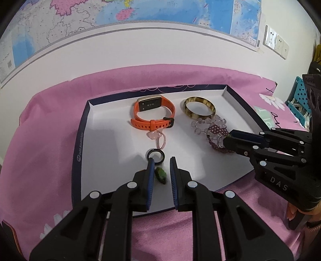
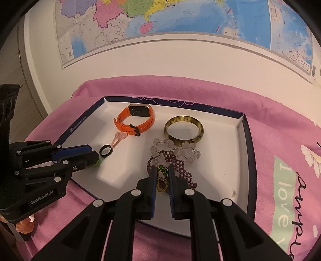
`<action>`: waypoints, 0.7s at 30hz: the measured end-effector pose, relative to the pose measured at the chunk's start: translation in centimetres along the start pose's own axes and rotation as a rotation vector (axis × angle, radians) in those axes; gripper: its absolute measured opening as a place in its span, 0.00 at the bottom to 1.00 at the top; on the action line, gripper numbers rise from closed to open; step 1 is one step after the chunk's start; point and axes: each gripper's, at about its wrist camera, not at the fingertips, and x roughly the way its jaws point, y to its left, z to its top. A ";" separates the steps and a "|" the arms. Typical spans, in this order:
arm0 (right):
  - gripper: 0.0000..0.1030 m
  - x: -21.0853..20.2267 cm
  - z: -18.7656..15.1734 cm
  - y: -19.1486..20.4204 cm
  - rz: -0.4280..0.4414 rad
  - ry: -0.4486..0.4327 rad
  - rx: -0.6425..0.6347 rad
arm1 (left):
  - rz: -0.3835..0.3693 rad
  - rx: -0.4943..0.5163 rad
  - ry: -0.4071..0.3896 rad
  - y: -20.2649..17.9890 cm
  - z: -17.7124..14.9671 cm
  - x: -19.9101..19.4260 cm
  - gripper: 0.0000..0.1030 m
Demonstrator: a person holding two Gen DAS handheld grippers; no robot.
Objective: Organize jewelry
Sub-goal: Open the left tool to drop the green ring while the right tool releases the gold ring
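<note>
- Inside the white tray (image 1: 104, 128), all the jewelry lies loose on the flat floor, with the orange watch (image 1: 153, 112) near the far wall as landmark.
- Right of the watch sits a mottled bangle (image 1: 199, 108); just nearer than the bangle, touching it, are clear beads (image 2: 180, 148) and a woven purple bracelet (image 2: 174, 160).
- Nearer than the watch lie a pink charm (image 1: 156, 136), then a black ring (image 1: 156, 155), then a small green piece (image 1: 160, 175).
- The left gripper (image 1: 161, 162) has its jaws a little apart around the green piece; the piece lies beside the left pad, and I cannot tell whether it touches.
- The right gripper (image 2: 162, 170), well right of the watch, has its jaws slightly apart over a green-and-gold pendant with chain (image 2: 163, 176); the pads do not plainly press on it.
- Handling, as I judge it: the green piece and ring are light, hard and smooth, likely to skid on the tray floor, so pinch across their narrow width.
- The beaded bracelet and chain are limp and will droop and snag; take the pendant by its body. The bangle looks stiff and breakable; grip its rim.
- The tray rests on a soft pink cloth (image 2: 280, 140), so it may shift. Behind stands a white wall with a map (image 1: 140, 12).
</note>
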 end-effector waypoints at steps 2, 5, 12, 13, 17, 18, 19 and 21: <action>0.13 0.0 0.0 -0.1 -0.001 0.000 0.005 | -0.002 0.001 0.004 0.0 0.0 0.1 0.19; 0.17 -0.2 0.0 -0.1 -0.002 -0.007 0.009 | 0.001 -0.003 0.001 0.0 -0.1 0.0 0.27; 0.37 -1.8 -0.3 -0.3 0.002 -0.048 0.027 | 0.008 0.006 -0.053 0.0 -0.3 -1.8 0.51; 0.43 -2.1 -0.4 -0.3 0.001 -0.058 0.030 | 0.007 0.007 -0.058 0.0 -0.3 -2.1 0.54; 0.67 -3.3 -0.7 -0.4 -0.008 -0.094 0.046 | 0.017 0.007 -0.095 0.0 -0.5 -3.5 0.77; 0.68 -3.6 -0.8 -0.4 -0.009 -0.102 0.048 | 0.014 0.007 -0.105 0.0 -0.6 -4.0 0.86; 0.69 -3.9 -0.9 -0.3 -0.007 -0.109 0.054 | 0.016 0.003 -0.119 0.1 -0.7 -4.5 0.92; 0.74 -4.6 -1.2 -0.3 -0.009 -0.124 0.059 | 0.020 -0.001 -0.137 0.2 -1.0 -5.3 0.94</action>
